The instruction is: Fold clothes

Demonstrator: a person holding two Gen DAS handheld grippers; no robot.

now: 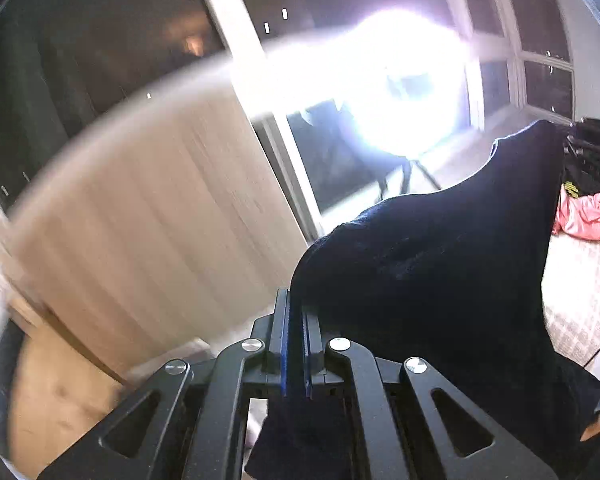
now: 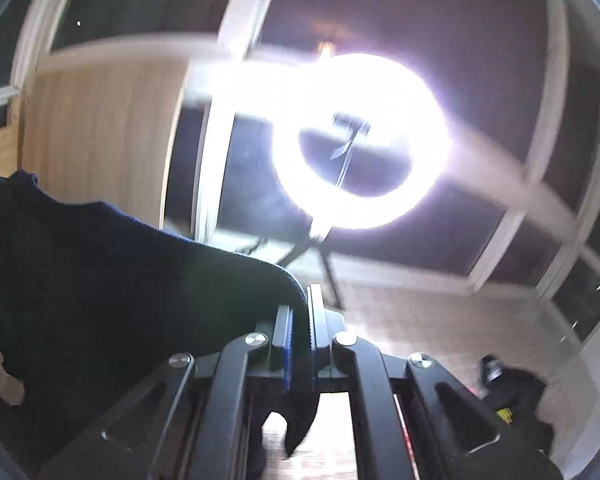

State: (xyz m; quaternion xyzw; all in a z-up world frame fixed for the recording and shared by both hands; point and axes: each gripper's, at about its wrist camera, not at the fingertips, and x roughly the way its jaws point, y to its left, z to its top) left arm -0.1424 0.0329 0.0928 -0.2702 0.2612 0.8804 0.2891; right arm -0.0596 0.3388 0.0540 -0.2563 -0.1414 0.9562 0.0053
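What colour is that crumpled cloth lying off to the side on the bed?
Pink cloth, seen only in the left wrist view, at its right edge.

— What is the cloth resting on?
— A bed (image 1: 580,292) at my far right, covered in a pale patterned quilt.
— Anything lying on it?
— A crumpled pink garment (image 1: 588,216) toward its far end.

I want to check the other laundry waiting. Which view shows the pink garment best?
The left wrist view: the pink garment lies crumpled at the right edge, beyond the dark cloth. The right wrist view shows none of it.
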